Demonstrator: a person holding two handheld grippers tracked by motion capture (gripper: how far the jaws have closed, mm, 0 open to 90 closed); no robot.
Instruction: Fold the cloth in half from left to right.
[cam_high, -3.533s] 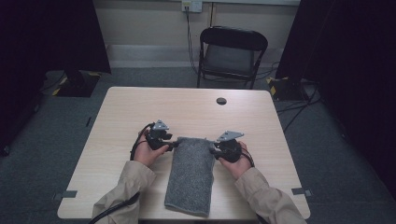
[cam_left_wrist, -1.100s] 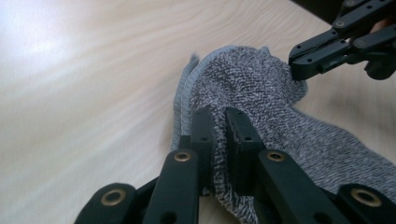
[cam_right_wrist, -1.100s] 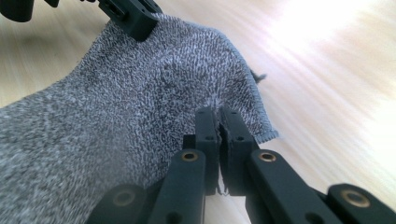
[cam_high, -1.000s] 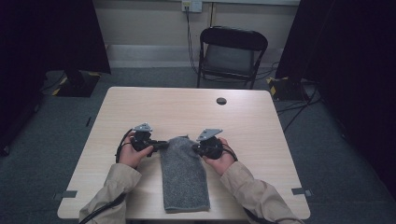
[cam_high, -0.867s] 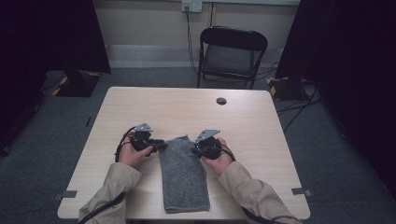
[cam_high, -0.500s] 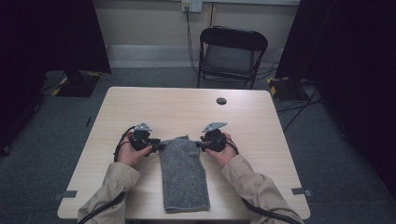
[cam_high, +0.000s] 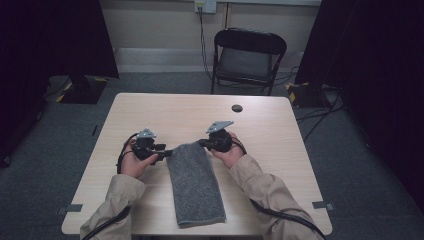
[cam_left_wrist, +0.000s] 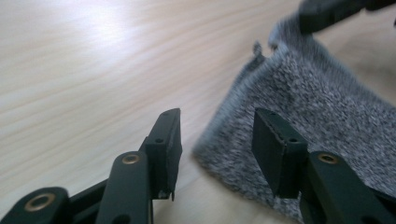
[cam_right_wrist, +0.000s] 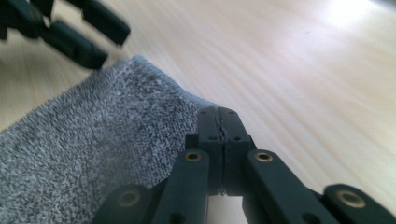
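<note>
Towel (cam_high: 195, 184), grey and folded into a long strip, lies at lower centre of the bench (cam_high: 280, 150). Left hand-held gripper (cam_high: 167, 152) lies at its upper left corner, jaws parted and just opening, the corner between them but not pinched. Right hand-held gripper (cam_high: 202, 143), at the upper right corner, is clenched; whether cloth is caught cannot be told.

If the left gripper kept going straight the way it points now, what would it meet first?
Probably the grey towel: the left gripper has open jaws straddling its near corner, with nothing between. The right gripper sits farther along; depth is unclear.
</note>
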